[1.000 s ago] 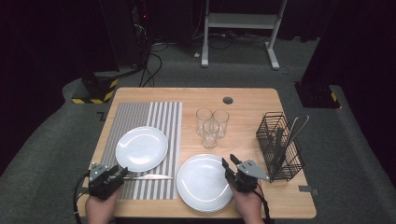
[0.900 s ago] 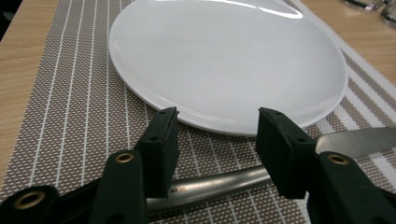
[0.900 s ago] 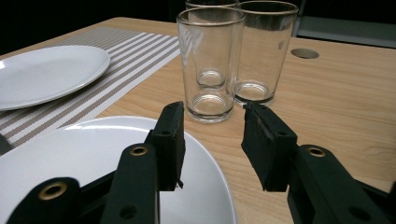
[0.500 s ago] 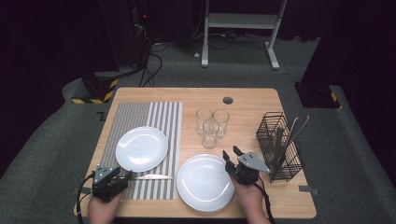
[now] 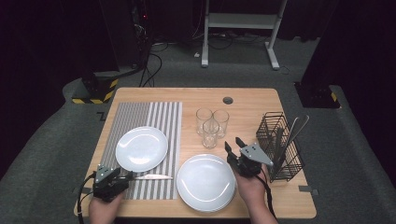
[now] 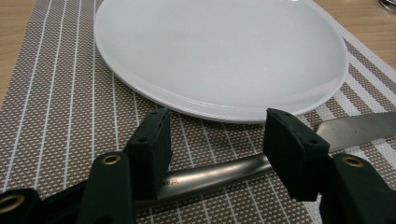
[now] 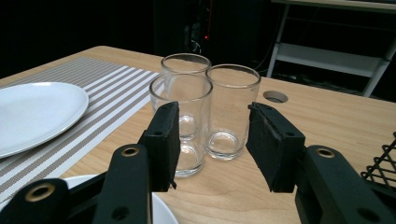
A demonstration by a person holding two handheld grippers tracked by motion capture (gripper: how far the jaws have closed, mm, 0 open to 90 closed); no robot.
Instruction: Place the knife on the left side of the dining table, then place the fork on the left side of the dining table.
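With the left claw (image 6: pixel 217 140) spread wide astride the handle of the knife (image 6: pixel 261 161) lying on the striped placemat (image 6: pixel 56 93) just below the small plate (image 6: pixel 219 51), the right claw (image 7: pixel 212 144), also wide, faces the three glasses (image 7: pixel 205 116), so the next move is likely closing on one.

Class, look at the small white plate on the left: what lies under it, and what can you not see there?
The small white plate rests on the striped placemat. The mat's stripes under the plate are covered. A knife lies beside the plate's near rim, between the open left gripper jaws.
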